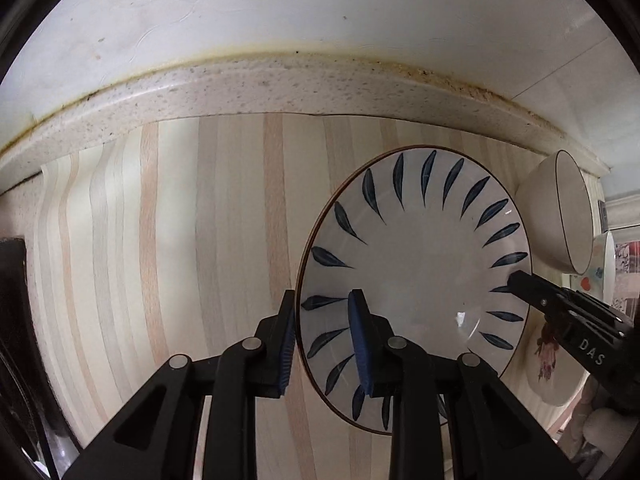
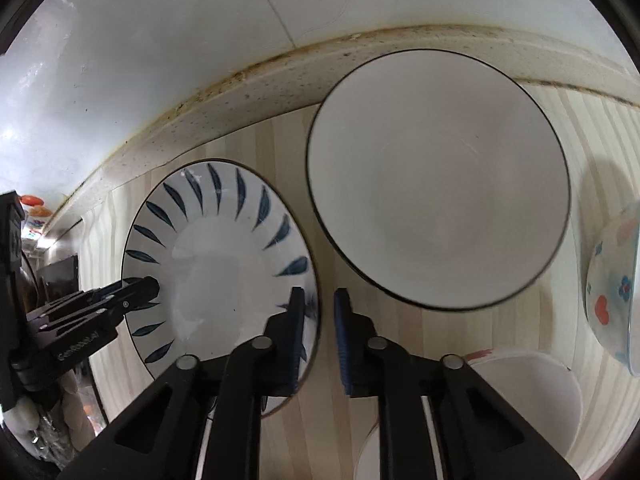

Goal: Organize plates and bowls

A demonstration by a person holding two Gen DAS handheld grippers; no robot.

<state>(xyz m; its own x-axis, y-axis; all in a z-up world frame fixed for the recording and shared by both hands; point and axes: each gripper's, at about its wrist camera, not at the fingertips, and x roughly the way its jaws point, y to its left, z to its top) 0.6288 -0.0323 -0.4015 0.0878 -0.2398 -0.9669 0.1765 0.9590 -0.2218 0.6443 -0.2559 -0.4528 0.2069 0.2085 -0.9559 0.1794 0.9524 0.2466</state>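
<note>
A white plate with blue leaf marks (image 1: 416,264) lies on the striped wooden counter (image 1: 200,240). My left gripper (image 1: 322,340) is open, its jaws straddling the plate's left rim. My right gripper (image 2: 320,334) is open too, straddling the same plate (image 2: 216,264) at its right rim. Each gripper shows in the other's view, the right one (image 1: 516,282) and the left one (image 2: 150,290). A plain white bowl with a dark rim (image 2: 436,176) stands just right of the plate, also in the left wrist view (image 1: 560,208).
A speckled stone ledge (image 1: 280,84) and white tiled wall run along the back. A floral plate (image 1: 548,360) lies under the leaf plate's right side. A bowl with coloured hearts and flowers (image 2: 612,284) and a white dish (image 2: 532,396) sit at the right.
</note>
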